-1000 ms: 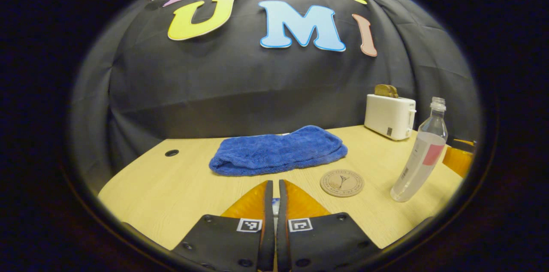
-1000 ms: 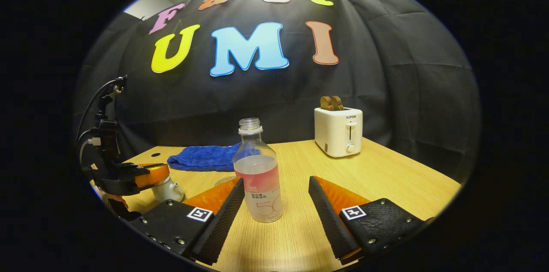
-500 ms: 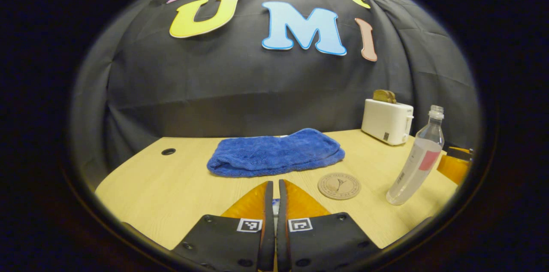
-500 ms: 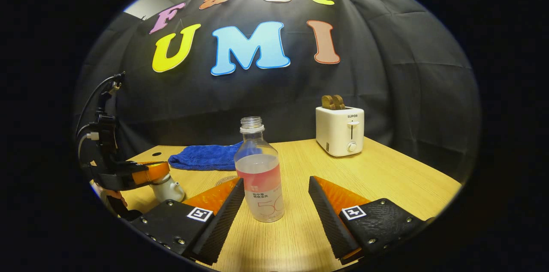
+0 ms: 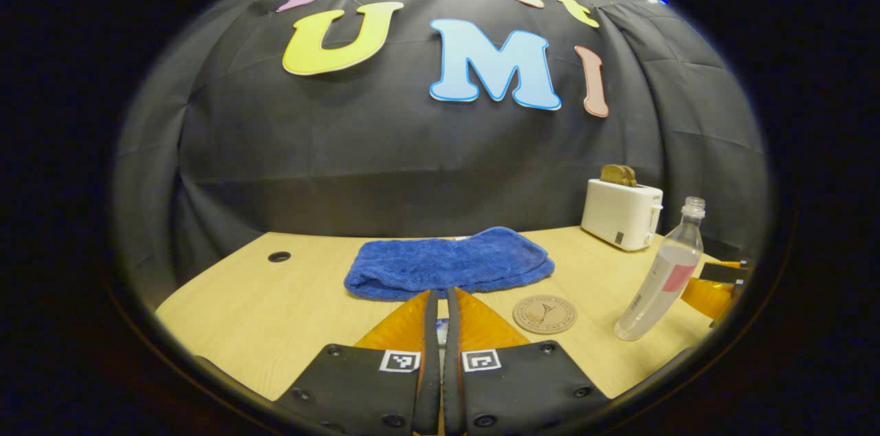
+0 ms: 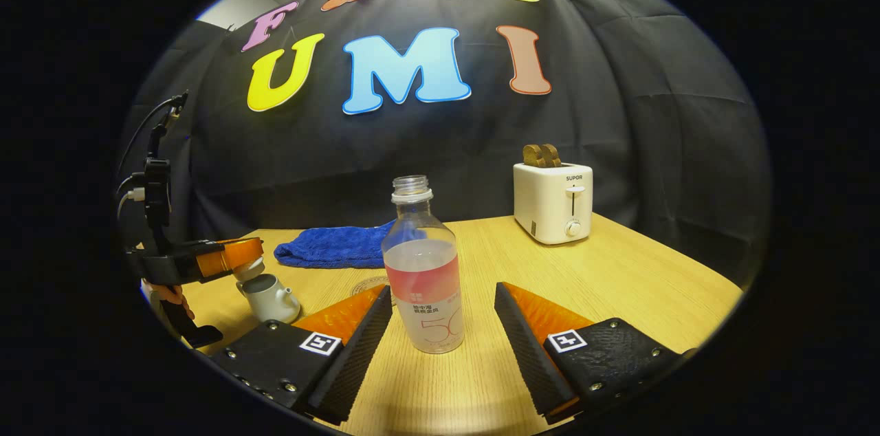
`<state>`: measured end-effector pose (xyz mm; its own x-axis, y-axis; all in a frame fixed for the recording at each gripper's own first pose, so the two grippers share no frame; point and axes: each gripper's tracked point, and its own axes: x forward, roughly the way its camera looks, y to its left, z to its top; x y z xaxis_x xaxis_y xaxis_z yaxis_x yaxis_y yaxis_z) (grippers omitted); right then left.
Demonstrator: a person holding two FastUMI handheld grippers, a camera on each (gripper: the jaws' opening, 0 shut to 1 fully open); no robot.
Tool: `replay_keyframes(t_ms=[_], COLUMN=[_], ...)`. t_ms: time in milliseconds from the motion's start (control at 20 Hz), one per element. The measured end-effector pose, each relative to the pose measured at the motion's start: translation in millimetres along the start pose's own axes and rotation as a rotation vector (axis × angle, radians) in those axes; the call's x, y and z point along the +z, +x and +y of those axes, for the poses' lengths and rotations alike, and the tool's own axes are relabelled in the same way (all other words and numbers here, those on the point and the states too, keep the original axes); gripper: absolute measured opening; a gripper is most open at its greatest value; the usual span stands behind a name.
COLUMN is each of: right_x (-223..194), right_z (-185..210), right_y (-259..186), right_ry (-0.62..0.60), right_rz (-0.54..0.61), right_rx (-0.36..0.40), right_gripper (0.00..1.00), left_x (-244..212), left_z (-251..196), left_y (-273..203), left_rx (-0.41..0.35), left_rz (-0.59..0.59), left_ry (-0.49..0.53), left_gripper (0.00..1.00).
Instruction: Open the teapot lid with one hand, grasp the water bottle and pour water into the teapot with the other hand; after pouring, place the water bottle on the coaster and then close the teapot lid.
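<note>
Right gripper view, far left: left gripper (image 6: 240, 258) held by a hand (image 6: 168, 298), raised just above the teapot (image 6: 268, 297); its fingers pinch the lid (image 6: 249, 269) by the top, lid lifted clear of the teapot opening.
Teapot: lower left of the right gripper view, standing on the table (image 6: 619, 285), lid off, spout pointing right.
Towel: blue towel (image 6: 333, 247) at left-centre, behind the teapot, lying flat near the back of the table.
Coaster: small part of the coaster (image 6: 368, 283) peeks out behind the right gripper's left finger, between towel and bottle.
Water bottle: water bottle (image 6: 423, 267) at centre, upright on the table, no cap, partly filled.
Right gripper: right gripper (image 6: 443, 326) at bottom centre, jaws spread wide, one finger on each side of the bottle base, neither touching it.
Toaster: white toaster (image 6: 553, 202) at right-centre, back of the table, two slices sticking out.
Left gripper view, bottom centre: own fingers (image 5: 412, 326) pressed together on something thin; lid itself hidden between them.
Left gripper view, centre to right: towel (image 5: 450, 267), coaster (image 5: 544, 314) bare, bottle (image 5: 660, 274), toaster (image 5: 622, 214).
</note>
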<state>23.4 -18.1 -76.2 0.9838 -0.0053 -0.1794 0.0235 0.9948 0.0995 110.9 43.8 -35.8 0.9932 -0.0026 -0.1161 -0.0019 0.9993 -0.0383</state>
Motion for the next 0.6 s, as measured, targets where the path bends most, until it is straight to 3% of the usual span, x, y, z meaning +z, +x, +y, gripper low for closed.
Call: replay_keyframes(t_ms=[600], right_x=[-20], right_z=[13], right_y=[31], right_ry=[-0.116], right_rz=[0.100], right_rx=[0.016], right_gripper=[0.94], left_x=[-25], left_z=[81], left_y=[-4], left_rx=[0.150], left_rz=[0.041], left_ry=[-0.017], left_gripper=[0.09])
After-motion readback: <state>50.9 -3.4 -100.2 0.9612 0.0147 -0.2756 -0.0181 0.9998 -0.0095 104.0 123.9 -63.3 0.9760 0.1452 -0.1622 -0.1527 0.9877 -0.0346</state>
